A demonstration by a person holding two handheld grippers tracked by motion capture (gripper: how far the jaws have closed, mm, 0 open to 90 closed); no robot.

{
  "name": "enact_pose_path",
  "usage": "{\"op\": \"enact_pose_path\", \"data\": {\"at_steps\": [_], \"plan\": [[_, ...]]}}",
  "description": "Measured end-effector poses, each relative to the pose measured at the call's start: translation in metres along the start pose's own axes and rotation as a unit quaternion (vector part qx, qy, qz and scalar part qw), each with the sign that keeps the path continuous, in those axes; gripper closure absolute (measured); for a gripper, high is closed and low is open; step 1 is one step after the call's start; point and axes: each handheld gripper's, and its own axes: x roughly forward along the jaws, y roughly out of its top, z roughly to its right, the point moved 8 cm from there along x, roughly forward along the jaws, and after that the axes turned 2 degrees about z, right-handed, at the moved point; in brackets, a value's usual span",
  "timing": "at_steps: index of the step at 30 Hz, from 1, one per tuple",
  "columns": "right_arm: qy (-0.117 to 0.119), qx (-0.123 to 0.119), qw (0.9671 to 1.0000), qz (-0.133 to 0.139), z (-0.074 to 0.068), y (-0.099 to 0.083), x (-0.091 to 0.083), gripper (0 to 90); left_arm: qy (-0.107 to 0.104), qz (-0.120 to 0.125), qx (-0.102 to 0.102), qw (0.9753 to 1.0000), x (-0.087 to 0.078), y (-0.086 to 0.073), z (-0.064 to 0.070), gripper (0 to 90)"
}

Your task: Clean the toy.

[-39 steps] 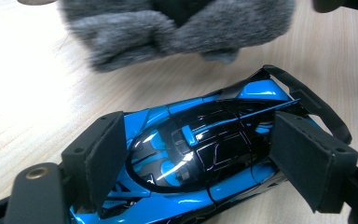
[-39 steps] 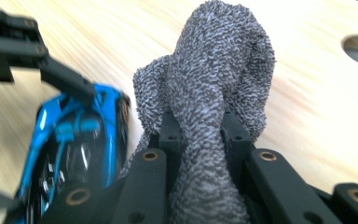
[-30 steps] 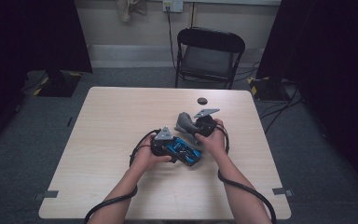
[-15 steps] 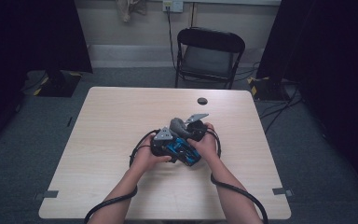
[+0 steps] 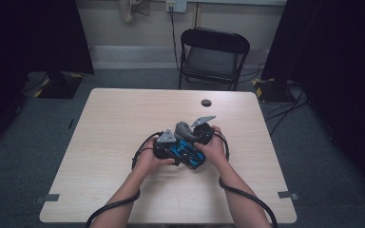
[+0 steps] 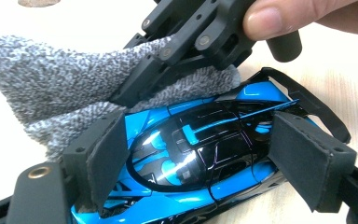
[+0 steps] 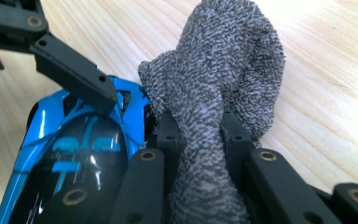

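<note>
On the table (image 5: 123,142), the blue toy car (image 6: 191,163) sits clamped between your left gripper (image 6: 214,158) pads, the grey cloth (image 7: 223,93) pinched in your right gripper (image 7: 200,140) against its side; hard wiping could twist it free.

One blue toy car (image 6: 191,172) and one grey cloth (image 7: 223,93) sit near the table's (image 5: 114,142) middle, with two grippers. One dark disc (image 5: 206,102) lies far, and one chair (image 5: 214,52) stands beyond.

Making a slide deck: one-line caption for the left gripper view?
Left hand-held gripper clamps a blue toy car while the right hand-held gripper presses a grey cloth against it.
</note>
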Motion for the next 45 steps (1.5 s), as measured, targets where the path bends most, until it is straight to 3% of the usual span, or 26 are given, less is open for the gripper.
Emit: {"op": "enact_pose_path", "data": {"at_steps": [18, 25, 36, 45], "plan": [[0.011, 0.012, 0.9999, -0.002, 0.001, -0.013, -0.016, 74.4, -0.001, 0.0, 0.002, 1.0, -0.001, 0.0, -0.001, 20.4], [0.014, 0.013, 0.9998, -0.005, 0.002, -0.019, -0.023, 74.4, 0.002, 0.002, -0.005, 1.0, -0.005, -0.002, -0.003, 25.6], [0.011, 0.018, 0.9998, -0.009, 0.002, -0.024, -0.029, 74.2, 0.005, -0.012, 0.013, 0.9998, -0.008, -0.003, -0.004, 28.9], [0.009, 0.023, 0.9996, -0.01, 0.004, -0.034, -0.041, 74.2, 0.006, -0.019, 0.013, 0.9997, -0.008, -0.002, -0.003, 28.9]]}}
